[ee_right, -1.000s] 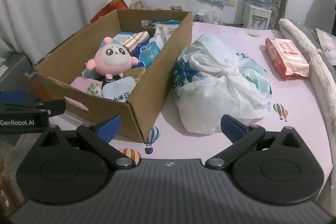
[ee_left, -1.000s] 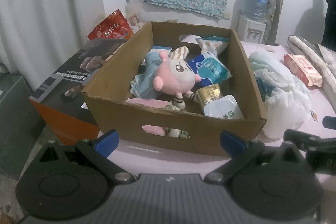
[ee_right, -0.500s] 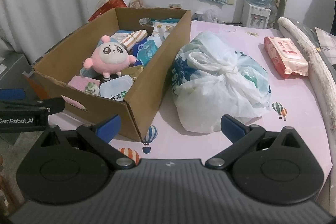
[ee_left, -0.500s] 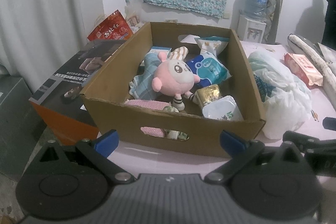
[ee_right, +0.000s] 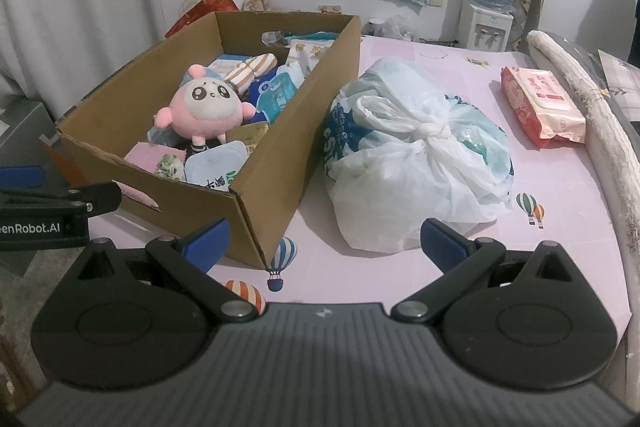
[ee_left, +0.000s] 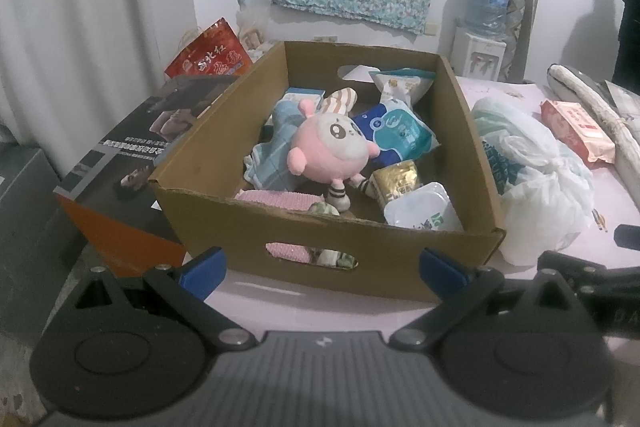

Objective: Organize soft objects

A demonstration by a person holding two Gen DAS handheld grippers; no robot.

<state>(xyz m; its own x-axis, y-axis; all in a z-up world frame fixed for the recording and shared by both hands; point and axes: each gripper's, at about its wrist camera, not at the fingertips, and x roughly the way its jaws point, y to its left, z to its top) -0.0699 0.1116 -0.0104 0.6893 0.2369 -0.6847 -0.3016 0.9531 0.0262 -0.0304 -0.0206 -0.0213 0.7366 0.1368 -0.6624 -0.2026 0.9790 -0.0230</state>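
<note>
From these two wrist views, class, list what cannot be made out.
- Knotted white plastic bag: contents veiled by the plastic, both views.
- Cardboard box: its floor, buried under the pink plush toy and packets.
- Pink knit item: mostly behind the box's front wall, left wrist view.
- Red wipes pack: print too small.
</note>
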